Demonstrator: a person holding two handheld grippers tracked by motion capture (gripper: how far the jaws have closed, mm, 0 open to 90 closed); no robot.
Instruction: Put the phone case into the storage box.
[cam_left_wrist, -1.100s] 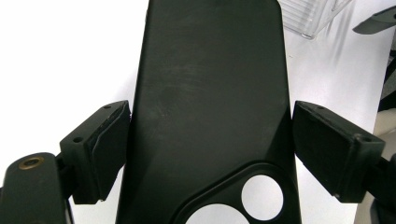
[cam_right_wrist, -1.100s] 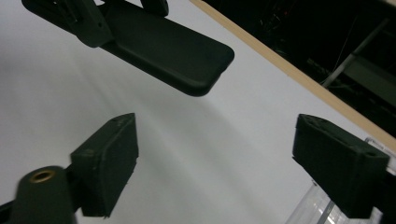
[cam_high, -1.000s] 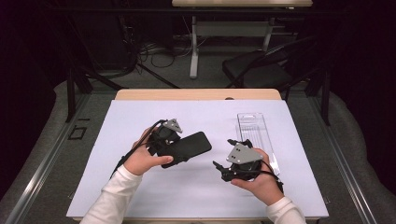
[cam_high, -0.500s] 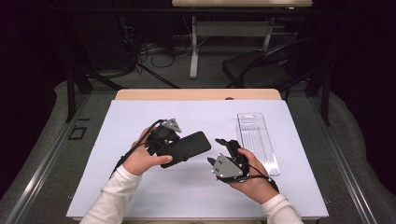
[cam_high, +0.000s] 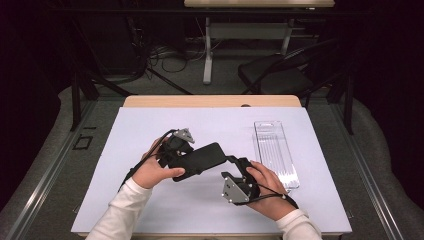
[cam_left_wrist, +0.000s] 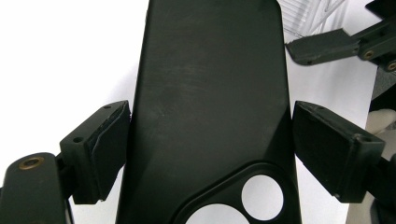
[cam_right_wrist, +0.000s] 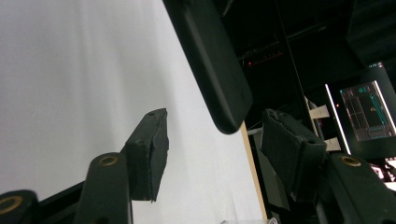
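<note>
Right tongs (cam_high: 235, 162) beside phone case (cam_high: 200, 159)

The white mat (cam_high: 150, 130) lies on the table (cam_high: 210, 101), covering most of it; the phone case (cam_high: 200, 159) sits over the mat's middle, between the pads of the left gripper (cam_high: 186, 159); the right gripper (cam_high: 234, 162) lies just right of the case's far end, its jaws either side of that corner; the clear tray (cam_high: 275, 150) lies on the mat farther right, well apart from the case.

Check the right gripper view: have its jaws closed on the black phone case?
No, the black phone case ends ahead of the right gripper, whose jaws stand apart without touching it.
</note>
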